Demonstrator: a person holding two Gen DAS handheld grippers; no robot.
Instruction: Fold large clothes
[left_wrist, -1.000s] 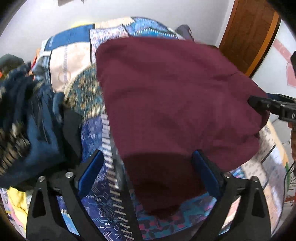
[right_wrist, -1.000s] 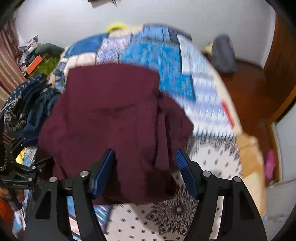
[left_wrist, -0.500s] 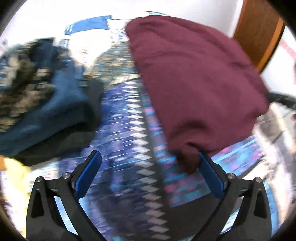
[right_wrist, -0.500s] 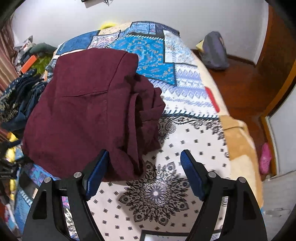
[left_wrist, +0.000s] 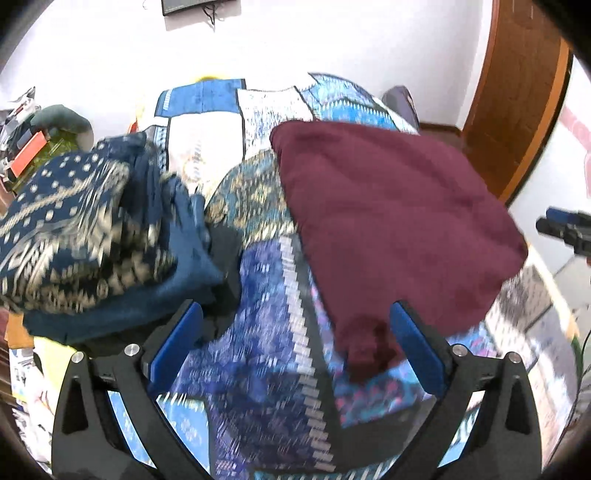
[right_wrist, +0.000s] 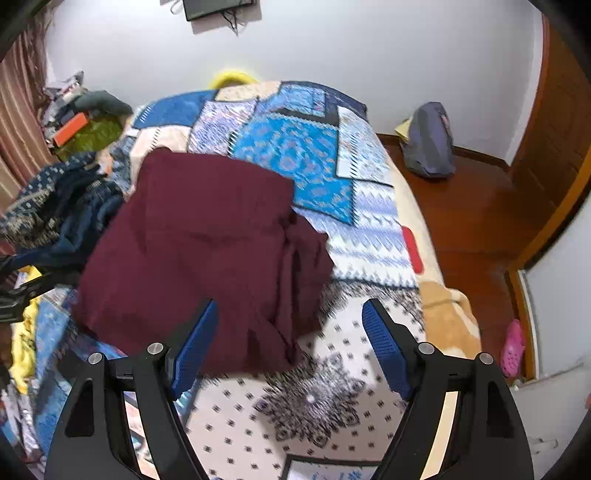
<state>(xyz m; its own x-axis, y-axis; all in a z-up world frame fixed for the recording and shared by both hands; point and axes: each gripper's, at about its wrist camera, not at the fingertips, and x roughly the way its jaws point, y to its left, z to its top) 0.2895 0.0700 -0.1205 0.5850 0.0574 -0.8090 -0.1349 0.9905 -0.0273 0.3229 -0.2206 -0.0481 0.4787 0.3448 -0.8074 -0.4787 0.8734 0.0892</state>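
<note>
A folded maroon garment (left_wrist: 391, 218) lies on the patchwork bed cover; it also shows in the right wrist view (right_wrist: 207, 254). My left gripper (left_wrist: 295, 347) is open and empty, above the cover at the garment's near left corner. My right gripper (right_wrist: 290, 343) is open and empty, just off the garment's near edge. The right gripper's tip shows at the right edge of the left wrist view (left_wrist: 565, 229).
A pile of dark blue patterned clothes (left_wrist: 81, 229) lies left of the maroon garment, also visible in the right wrist view (right_wrist: 55, 210). The bed cover (right_wrist: 303, 155) fills the middle. A grey bag (right_wrist: 428, 140) sits on the wooden floor by a door.
Both grippers have let go of the maroon garment and pulled back. The garment now lies flat and folded on the bed. The left view swung left then back.
</note>
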